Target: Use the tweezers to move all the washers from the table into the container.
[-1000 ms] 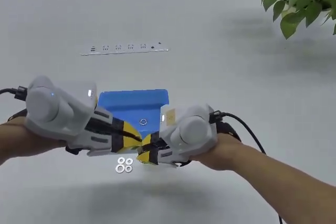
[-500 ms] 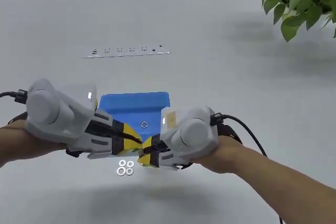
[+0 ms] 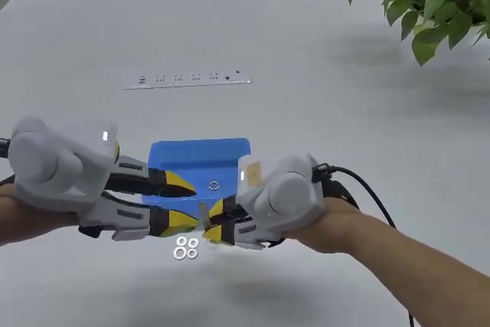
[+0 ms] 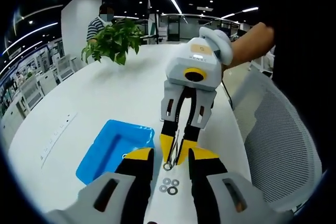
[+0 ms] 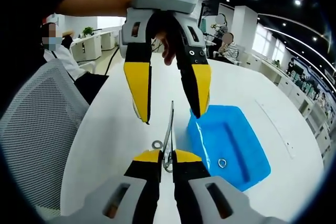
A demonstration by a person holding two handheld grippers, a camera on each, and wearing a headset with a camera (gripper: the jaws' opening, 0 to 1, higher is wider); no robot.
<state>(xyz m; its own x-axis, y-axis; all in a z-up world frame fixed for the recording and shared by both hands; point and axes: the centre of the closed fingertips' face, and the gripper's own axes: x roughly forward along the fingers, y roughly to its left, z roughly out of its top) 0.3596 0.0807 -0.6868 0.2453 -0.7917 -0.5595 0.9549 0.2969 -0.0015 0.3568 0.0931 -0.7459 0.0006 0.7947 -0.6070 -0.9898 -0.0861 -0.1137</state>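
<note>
Right gripper (image 3: 217, 220): jaws are clamping the tweezers (image 5: 169, 129) near their rear end. Left gripper (image 3: 182, 203): jaws are standing spread, holding nothing. The two are facing each other head-on, low centre of the head view.

The tweezers' long axis is running straight from the right jaws toward the gap between the left jaws. In the right gripper view the tip is reaching up between the two yellow tips.

The washers (image 3: 186, 248) are lying clustered on the table (image 3: 321, 97), just below both sets of jaws in the head view. The container (image 3: 191, 160) is sitting just above them, with a lone washer (image 3: 213, 186) inside. A stray washer (image 5: 157, 144) is showing beside the tweezers' shaft; gripped or loose, cannot tell.

Judgement: the tip needs dipping toward the lower frame edge, and the right gripper is the nearer one.
</note>
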